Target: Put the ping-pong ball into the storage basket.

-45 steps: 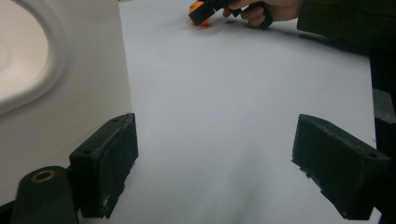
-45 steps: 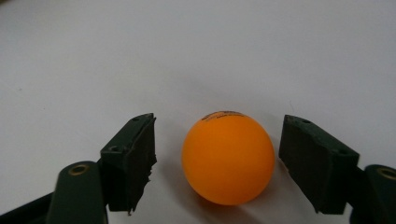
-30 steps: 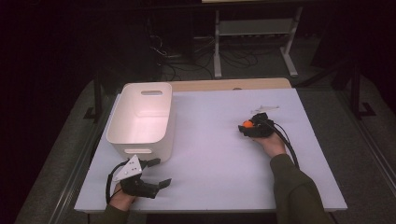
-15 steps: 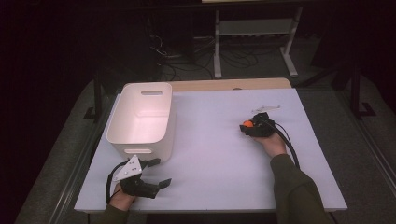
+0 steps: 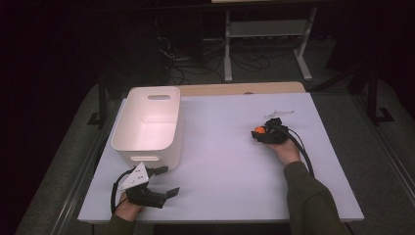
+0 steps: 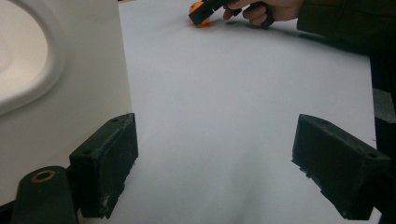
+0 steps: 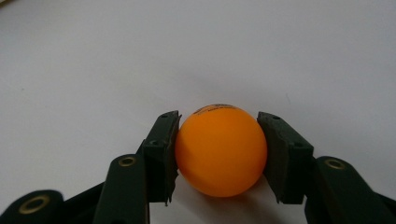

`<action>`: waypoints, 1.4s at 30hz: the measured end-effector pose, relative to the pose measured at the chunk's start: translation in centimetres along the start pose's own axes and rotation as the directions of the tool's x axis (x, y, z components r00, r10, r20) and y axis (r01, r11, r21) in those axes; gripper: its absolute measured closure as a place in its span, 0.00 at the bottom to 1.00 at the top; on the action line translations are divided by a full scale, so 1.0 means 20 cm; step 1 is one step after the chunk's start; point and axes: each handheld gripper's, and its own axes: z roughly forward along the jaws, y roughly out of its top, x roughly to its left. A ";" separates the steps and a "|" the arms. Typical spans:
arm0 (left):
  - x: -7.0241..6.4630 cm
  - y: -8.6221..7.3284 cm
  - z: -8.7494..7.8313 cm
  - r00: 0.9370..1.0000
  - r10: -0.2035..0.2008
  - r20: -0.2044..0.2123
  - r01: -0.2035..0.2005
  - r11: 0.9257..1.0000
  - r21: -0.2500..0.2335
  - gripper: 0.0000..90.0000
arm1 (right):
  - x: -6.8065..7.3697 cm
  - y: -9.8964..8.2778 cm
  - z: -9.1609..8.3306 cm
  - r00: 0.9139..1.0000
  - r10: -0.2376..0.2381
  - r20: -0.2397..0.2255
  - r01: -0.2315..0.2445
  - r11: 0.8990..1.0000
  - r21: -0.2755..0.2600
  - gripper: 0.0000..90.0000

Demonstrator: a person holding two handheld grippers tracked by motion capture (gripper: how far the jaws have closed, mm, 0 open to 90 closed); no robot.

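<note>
Right hand-held gripper (image 7: 219, 154) has just clamped shut on the orange ball (image 7: 220, 149) low on the white surface (image 5: 230, 161), grasp made, so next comes a steady lift toward the bin (image 5: 149, 122), while the left hand-held gripper (image 6: 224, 172) waits, jaws apart.

One orange ball (image 7: 220, 150). One white bin (image 5: 149, 122), one cut-out handle slot visible in far wall. One white worktop (image 5: 230, 171). Two claws: left claw (image 5: 164, 181), right claw (image 5: 258, 133); two black jaws each. Two hands, one per claw. One grey three-cornered plate (image 5: 135, 176), atop left claw. One small pale thin item (image 5: 279, 114) beyond right claw, too small to identify. One metal rack (image 5: 266, 29) behind worktop.
</note>
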 end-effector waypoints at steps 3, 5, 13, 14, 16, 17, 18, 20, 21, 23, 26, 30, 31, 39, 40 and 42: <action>0.00 0.00 0.00 1.000 0.000 -0.001 0.000 1.000 -0.001 0.16 | 0.00 0.00 0.00 1.000 -0.002 -0.005 0.002 1.000 -0.002 0.54; 0.00 0.00 0.00 1.000 0.000 0.000 0.000 1.000 -0.001 0.16 | 0.00 0.00 -0.01 1.000 -0.003 -0.007 0.003 1.000 -0.002 0.54; 0.00 0.00 0.00 1.000 0.002 -0.001 -0.002 1.000 0.000 0.16 | 0.01 0.01 -0.02 1.000 0.006 -0.020 -0.006 1.000 -0.005 0.55; 0.00 0.00 0.00 1.000 0.002 -0.001 -0.002 1.000 0.000 0.16 | 0.01 0.01 -0.03 1.000 0.006 -0.022 -0.006 1.000 -0.004 0.55; 0.00 0.00 0.00 1.000 0.002 -0.001 -0.002 1.000 0.001 0.16 | 0.01 0.01 -0.03 1.000 0.008 -0.027 -0.008 1.000 -0.004 0.55; 0.00 0.00 0.00 1.000 0.003 -0.001 -0.003 1.000 0.001 0.16 | 0.01 0.02 -0.04 0.999 0.008 -0.031 -0.009 1.000 -0.004 0.55; 0.00 0.00 0.00 1.000 0.003 -0.001 -0.003 1.000 0.000 0.16 | 0.01 0.02 -0.04 0.999 0.008 -0.033 -0.008 1.000 -0.003 0.55; 0.00 0.00 0.00 1.000 0.003 -0.001 -0.003 1.000 0.000 0.16 | 0.01 0.02 -0.04 0.999 0.007 -0.039 -0.007 1.000 -0.004 0.55; 0.00 0.00 0.00 1.000 0.003 -0.001 -0.003 1.000 0.000 0.16 | 0.02 0.02 -0.04 0.999 0.006 -0.042 -0.006 1.000 -0.003 0.55; 0.00 0.00 0.00 1.000 0.004 0.000 -0.004 1.000 0.001 0.16 | 0.02 0.02 -0.05 0.999 0.003 -0.046 -0.004 1.000 -0.004 0.55; 0.00 0.00 0.00 1.000 0.002 0.000 -0.002 1.000 0.002 0.16 | 0.03 0.03 -0.06 0.999 -0.006 -0.051 0.006 1.000 -0.008 0.55; 0.00 0.00 0.00 1.000 0.001 0.000 -0.001 1.000 0.002 0.16 | 0.04 0.03 -0.06 0.998 -0.012 -0.054 0.011 1.000 -0.007 0.55; 0.00 0.00 0.00 1.000 0.002 0.000 -0.002 1.000 0.002 0.16 | 0.04 0.03 -0.06 0.998 -0.013 -0.055 0.012 1.000 -0.007 0.55; 0.00 0.00 0.00 1.000 0.001 0.001 -0.001 1.000 0.002 0.16 | 0.06 0.04 -0.07 0.997 -0.025 -0.069 0.024 1.000 -0.008 0.55; 0.00 0.00 0.00 1.000 0.001 0.001 -0.001 1.000 0.002 0.16 | 0.07 0.04 -0.07 0.997 -0.027 -0.071 0.027 1.000 -0.008 0.55; 0.00 0.00 0.00 1.000 0.000 0.001 0.000 1.000 0.002 0.16 | 0.07 0.04 -0.08 0.997 -0.030 -0.075 0.030 1.000 -0.005 0.55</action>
